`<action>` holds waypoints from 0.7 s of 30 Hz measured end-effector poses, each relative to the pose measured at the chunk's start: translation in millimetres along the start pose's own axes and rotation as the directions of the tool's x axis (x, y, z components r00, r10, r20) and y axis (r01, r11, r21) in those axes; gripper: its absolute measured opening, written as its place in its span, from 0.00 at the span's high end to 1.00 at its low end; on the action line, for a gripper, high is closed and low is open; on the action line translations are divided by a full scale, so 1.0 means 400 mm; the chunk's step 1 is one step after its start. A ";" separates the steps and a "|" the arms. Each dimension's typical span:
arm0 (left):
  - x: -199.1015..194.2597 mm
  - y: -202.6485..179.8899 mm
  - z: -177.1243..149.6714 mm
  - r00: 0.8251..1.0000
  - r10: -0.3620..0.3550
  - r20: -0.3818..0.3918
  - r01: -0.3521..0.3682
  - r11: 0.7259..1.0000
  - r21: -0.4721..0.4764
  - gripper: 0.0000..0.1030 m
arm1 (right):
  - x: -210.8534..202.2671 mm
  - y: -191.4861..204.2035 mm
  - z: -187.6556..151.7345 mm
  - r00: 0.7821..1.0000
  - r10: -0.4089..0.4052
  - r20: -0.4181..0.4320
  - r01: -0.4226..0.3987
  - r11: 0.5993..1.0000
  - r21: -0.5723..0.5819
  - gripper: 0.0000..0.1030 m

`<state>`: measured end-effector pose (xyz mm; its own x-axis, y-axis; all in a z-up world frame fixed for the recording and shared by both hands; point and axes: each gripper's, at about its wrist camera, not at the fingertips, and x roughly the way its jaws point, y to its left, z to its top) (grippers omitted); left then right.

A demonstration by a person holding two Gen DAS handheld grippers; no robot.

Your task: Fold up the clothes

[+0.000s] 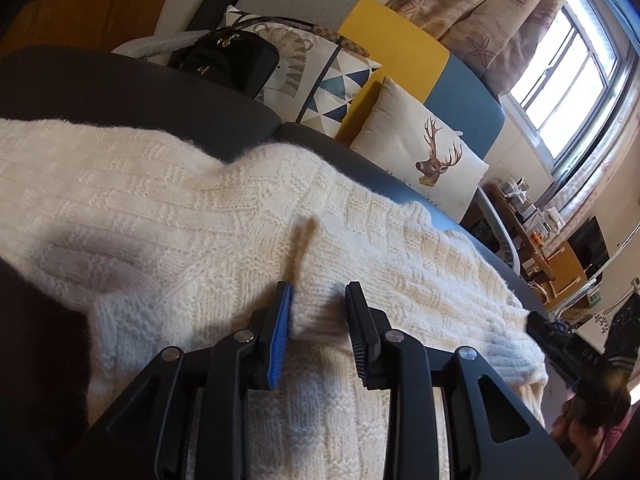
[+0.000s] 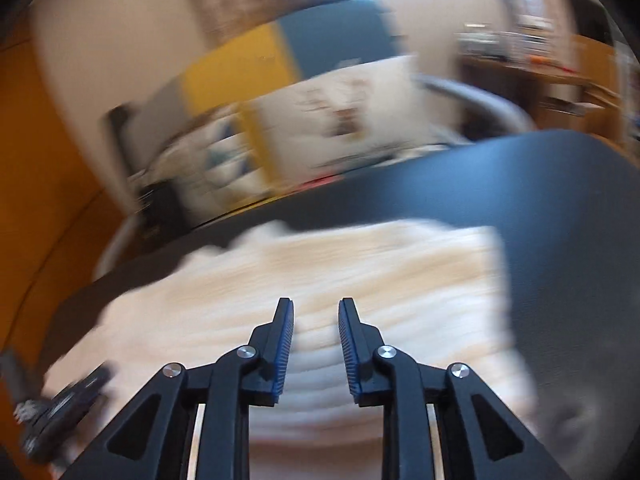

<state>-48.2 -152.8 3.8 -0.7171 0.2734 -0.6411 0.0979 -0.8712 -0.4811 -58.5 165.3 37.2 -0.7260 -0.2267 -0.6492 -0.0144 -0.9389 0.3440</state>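
Observation:
A cream knitted sweater [image 1: 168, 208] lies spread over the dark grey sofa seat [image 1: 132, 92], with a fold ridge running away from my left gripper [image 1: 319, 292]. That gripper hovers low over the knit, open, with no fabric pinched between its pads. The other gripper's black body [image 1: 576, 356] shows at the sweater's right edge, held by a hand. The right wrist view is motion-blurred. There the sweater [image 2: 360, 272] fills the middle, and my right gripper [image 2: 316, 308] is above it, open with nothing between its fingers. The left gripper's body [image 2: 60, 408] sits at the lower left.
A deer-print pillow [image 1: 424, 152], a patterned pillow [image 1: 320, 76] and a black bag [image 1: 228, 60] lean against the grey, yellow and blue sofa back. A window [image 1: 568, 68] with curtains and a cluttered wooden desk [image 1: 548, 240] lie to the right. Bare seat [image 2: 560, 200] shows right of the sweater.

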 end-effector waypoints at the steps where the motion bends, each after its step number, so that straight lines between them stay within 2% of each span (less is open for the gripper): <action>1: -0.003 0.004 0.002 1.000 -0.008 -0.008 0.007 1.000 -0.008 0.71 | 0.017 0.029 -0.009 0.999 0.024 -0.021 -0.025 0.999 -0.035 0.78; 3: -0.012 0.009 0.008 1.000 -0.012 -0.027 0.012 1.000 -0.014 0.71 | 0.059 0.069 -0.029 0.996 0.036 -0.078 -0.043 0.995 -0.088 0.78; 5: -0.042 0.005 0.013 0.999 0.035 -0.021 -0.034 0.999 0.033 0.71 | 0.099 0.084 -0.060 0.987 0.054 -0.154 -0.068 0.994 -0.086 0.76; 7: -0.082 0.015 0.023 0.998 0.057 0.004 -0.057 0.995 0.077 0.71 | 0.092 0.088 -0.065 0.988 0.051 -0.144 -0.065 0.993 -0.094 0.70; 9: -0.124 0.051 0.044 0.998 0.055 0.013 -0.056 0.994 0.093 0.70 | 0.094 0.092 -0.064 0.989 0.039 -0.145 -0.055 0.992 -0.109 0.70; 10: -0.138 0.077 0.057 0.998 0.065 0.002 -0.065 0.994 0.085 0.70 | 0.094 0.095 -0.062 0.989 0.032 -0.144 -0.049 0.992 -0.116 0.70; 13: -0.181 0.200 0.100 0.992 0.120 -0.034 -0.121 0.992 -0.027 0.70 | 0.091 0.110 -0.067 0.991 -0.001 -0.135 -0.019 0.988 -0.152 0.70; 16: -0.243 0.359 0.134 0.977 0.210 -0.033 -0.212 0.953 -0.217 0.70 | 0.092 0.119 -0.073 0.991 -0.017 -0.130 -0.005 0.986 -0.167 0.70; 19: -0.294 0.491 0.153 0.955 0.293 -0.043 -0.289 0.889 -0.356 0.70 | 0.101 0.122 -0.073 0.992 -0.015 -0.128 -0.006 0.986 -0.165 0.70; 21: -0.327 0.574 0.158 0.936 0.348 -0.057 -0.336 0.835 -0.435 0.70 | 0.099 0.117 -0.071 0.992 -0.006 -0.128 -0.015 0.988 -0.156 0.70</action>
<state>24.3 -414.3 14.9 -0.5982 -0.0238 -0.8010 0.6230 -0.6425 -0.4462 -68.3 104.9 8.4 -0.6323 -0.2527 -0.7323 0.1039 -0.9644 0.2431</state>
